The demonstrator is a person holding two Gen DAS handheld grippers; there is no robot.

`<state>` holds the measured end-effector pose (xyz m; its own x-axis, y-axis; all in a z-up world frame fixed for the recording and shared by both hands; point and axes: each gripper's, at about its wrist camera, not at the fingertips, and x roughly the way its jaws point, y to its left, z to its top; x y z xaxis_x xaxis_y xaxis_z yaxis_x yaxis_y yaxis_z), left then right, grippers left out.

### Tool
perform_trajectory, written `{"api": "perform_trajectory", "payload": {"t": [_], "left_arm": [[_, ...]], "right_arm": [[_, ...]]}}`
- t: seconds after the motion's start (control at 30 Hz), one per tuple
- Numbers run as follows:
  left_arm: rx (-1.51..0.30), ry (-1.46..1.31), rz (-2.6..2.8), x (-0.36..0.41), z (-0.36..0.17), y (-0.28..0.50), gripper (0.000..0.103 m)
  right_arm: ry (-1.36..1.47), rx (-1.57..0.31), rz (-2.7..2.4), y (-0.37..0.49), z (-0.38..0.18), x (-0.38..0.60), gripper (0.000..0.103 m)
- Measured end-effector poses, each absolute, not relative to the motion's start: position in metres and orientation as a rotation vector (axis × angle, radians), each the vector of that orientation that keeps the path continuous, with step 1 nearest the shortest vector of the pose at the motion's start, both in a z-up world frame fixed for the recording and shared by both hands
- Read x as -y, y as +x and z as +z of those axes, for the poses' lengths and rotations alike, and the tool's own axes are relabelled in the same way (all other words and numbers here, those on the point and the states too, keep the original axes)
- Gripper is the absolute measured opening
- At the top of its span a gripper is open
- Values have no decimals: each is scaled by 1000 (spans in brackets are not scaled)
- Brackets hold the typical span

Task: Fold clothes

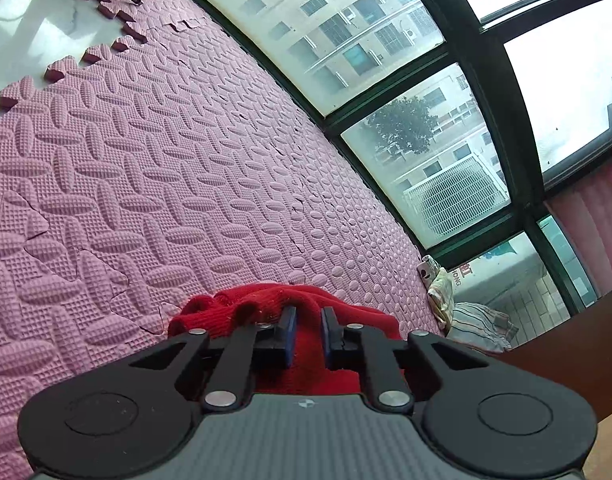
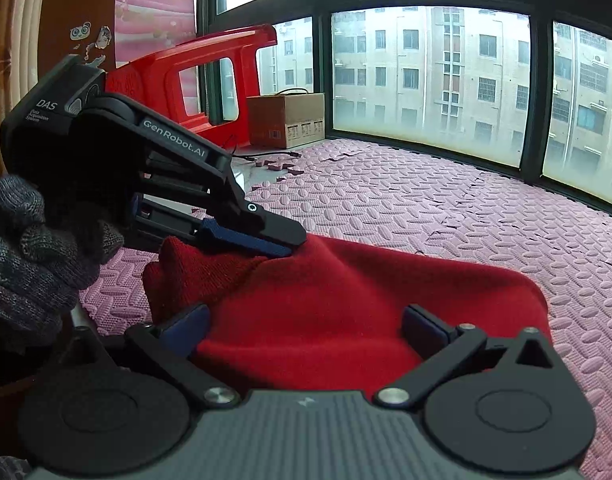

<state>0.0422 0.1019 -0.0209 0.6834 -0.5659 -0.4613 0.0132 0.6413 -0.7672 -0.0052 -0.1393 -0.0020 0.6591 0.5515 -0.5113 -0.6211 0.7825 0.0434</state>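
A red knitted garment (image 2: 345,288) lies bunched on the pink foam mat (image 2: 445,208). My left gripper (image 1: 308,330) is shut on a fold of the red garment (image 1: 306,344), with cloth pinched between its blue pads. In the right wrist view the left gripper (image 2: 282,242) comes in from the left, its tips clamped on the garment's upper edge and lifting it a little. My right gripper (image 2: 306,330) is open wide, its fingers either side of the garment's near part, with cloth between them.
The window wall (image 2: 425,80) borders the mat at the back. A red plastic chair (image 2: 194,80) and a cardboard box (image 2: 288,120) stand at the back left, with a black cable (image 2: 274,156) nearby. Striped cloth (image 1: 477,324) lies by the window. The mat's jagged edge (image 1: 66,68) meets white floor.
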Motion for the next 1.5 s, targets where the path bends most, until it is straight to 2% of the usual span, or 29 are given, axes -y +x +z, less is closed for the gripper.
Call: {"api": "perform_trajectory", "payload": {"t": [0.27, 0.63, 1.03, 1.13, 1.2, 1.23, 1.5], "left_arm": [[-758, -770, -365, -97, -16, 41, 15], [-761, -747, -357, -94, -13, 42, 15], [-749, -696, -356, -90, -10, 39, 15], [-747, -676, -362, -88, -3, 36, 22], [-728, -648, -365, -85, 7, 31, 36], [-716, -629, -363, -82, 13, 27, 38], [-667, -498, -404, -63, 29, -3, 36]], "right_arm": [[-155, -521, 624, -12, 25, 173, 103], [4, -579, 544, -11, 19, 217, 102], [-190, -554, 588, -31, -6, 199, 100], [-111, -544, 597, -30, 10, 211, 99], [-51, -525, 579, -29, 21, 220, 99], [-39, -513, 558, -27, 25, 224, 99], [-14, -536, 484, -14, 17, 228, 99]]}}
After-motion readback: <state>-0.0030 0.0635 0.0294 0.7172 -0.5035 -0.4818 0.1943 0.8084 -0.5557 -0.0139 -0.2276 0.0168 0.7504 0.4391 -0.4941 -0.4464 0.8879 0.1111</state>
